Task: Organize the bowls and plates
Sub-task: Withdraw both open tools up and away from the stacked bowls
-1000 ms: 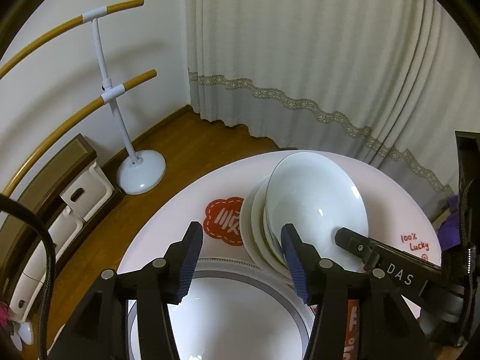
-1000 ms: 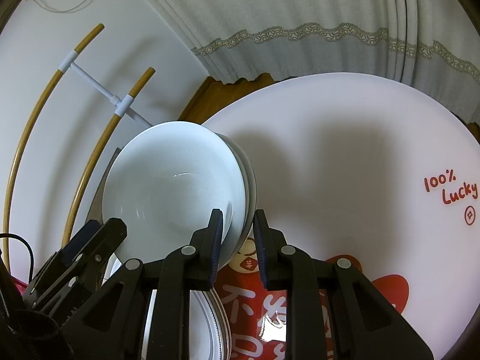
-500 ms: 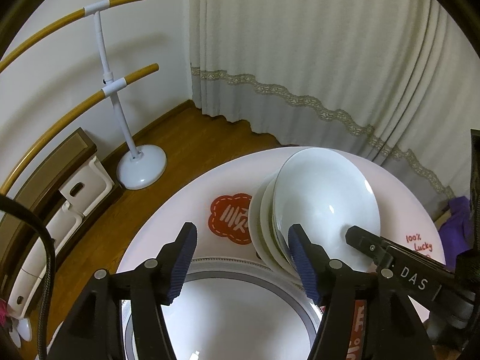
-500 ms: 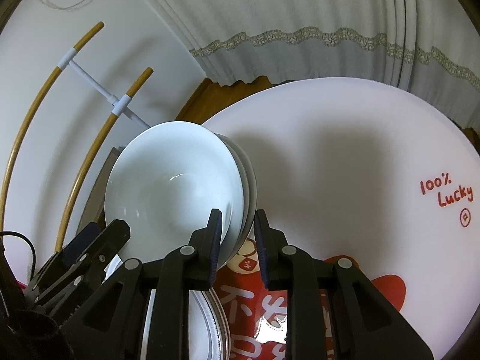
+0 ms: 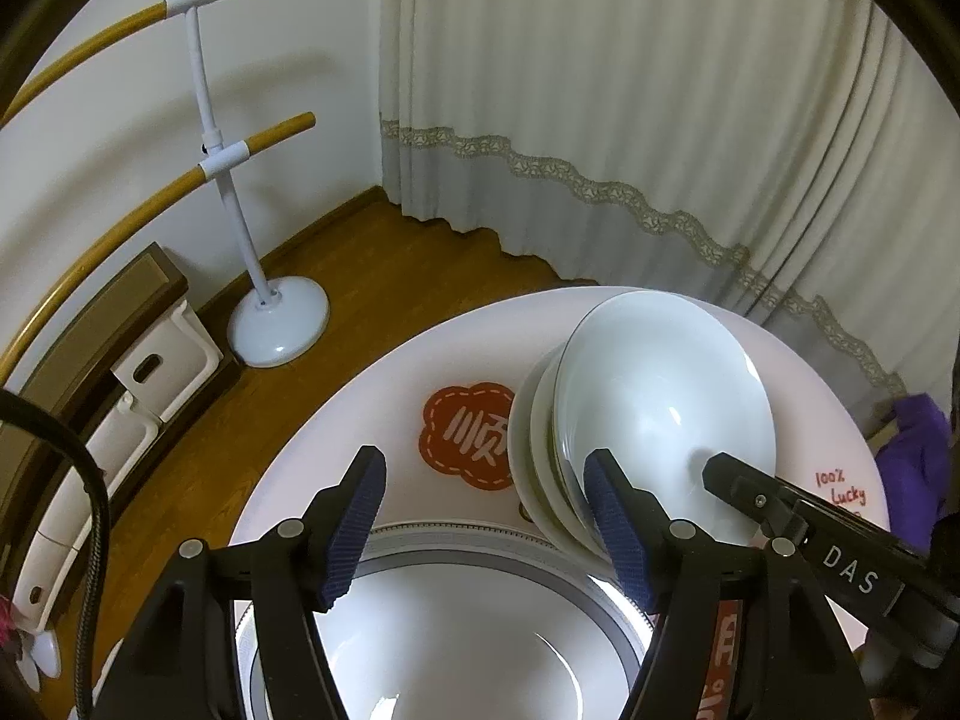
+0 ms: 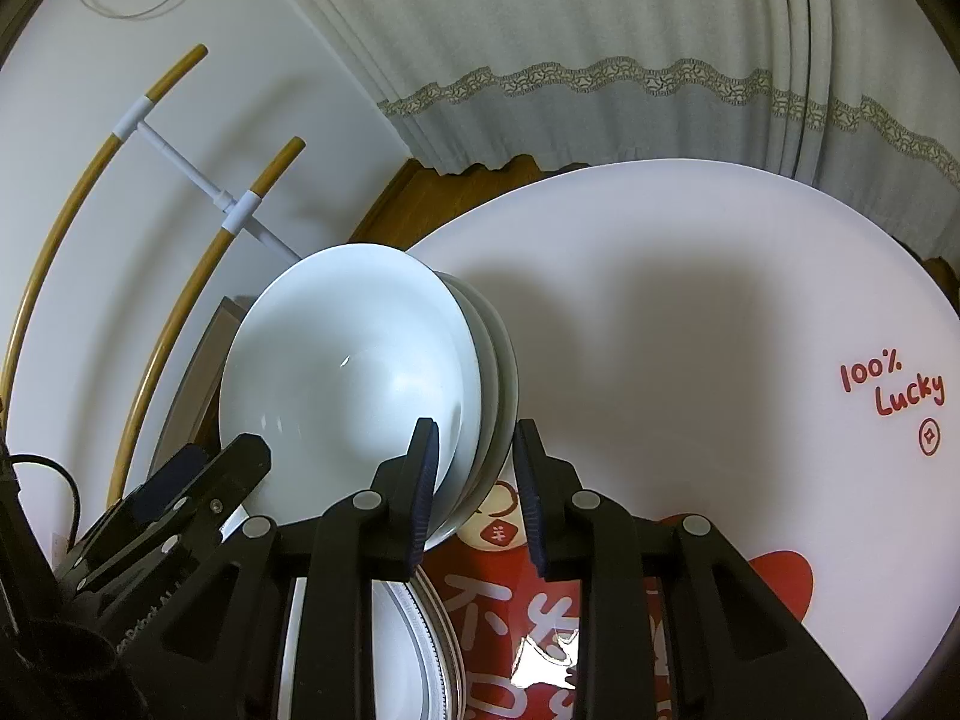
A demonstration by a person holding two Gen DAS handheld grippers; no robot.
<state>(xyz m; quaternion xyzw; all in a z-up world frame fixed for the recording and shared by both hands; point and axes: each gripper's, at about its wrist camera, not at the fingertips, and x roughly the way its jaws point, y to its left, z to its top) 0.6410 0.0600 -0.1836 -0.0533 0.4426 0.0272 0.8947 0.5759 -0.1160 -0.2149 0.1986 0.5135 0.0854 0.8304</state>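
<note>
A stack of white bowls (image 5: 648, 408) sits tilted on the round white table (image 5: 360, 408), with its near rim over a grey-rimmed plate (image 5: 456, 546). My right gripper (image 6: 477, 480) straddles the near rim of the bowls (image 6: 360, 372). Its jaws are opening, and a gap shows between the right pad and the rim. My left gripper (image 5: 486, 516) hovers over the grey-rimmed plate with its jaws opening and nothing between them. Its right finger stands beside the bowl stack. Each gripper shows in the other's view, the right gripper (image 5: 738, 480) and the left gripper (image 6: 198, 468).
Red prints mark the table (image 6: 690, 330). On the wooden floor to the left stand a white stand with wooden bars (image 5: 240, 240) and white storage boxes (image 5: 162, 372). A pale curtain (image 5: 600, 120) hangs behind, and purple cloth (image 5: 918, 450) lies at far right.
Both pairs of jaws have widened, the left more than the right. The right pads have eased off the bowl rim. The left view has drawn slightly back.
</note>
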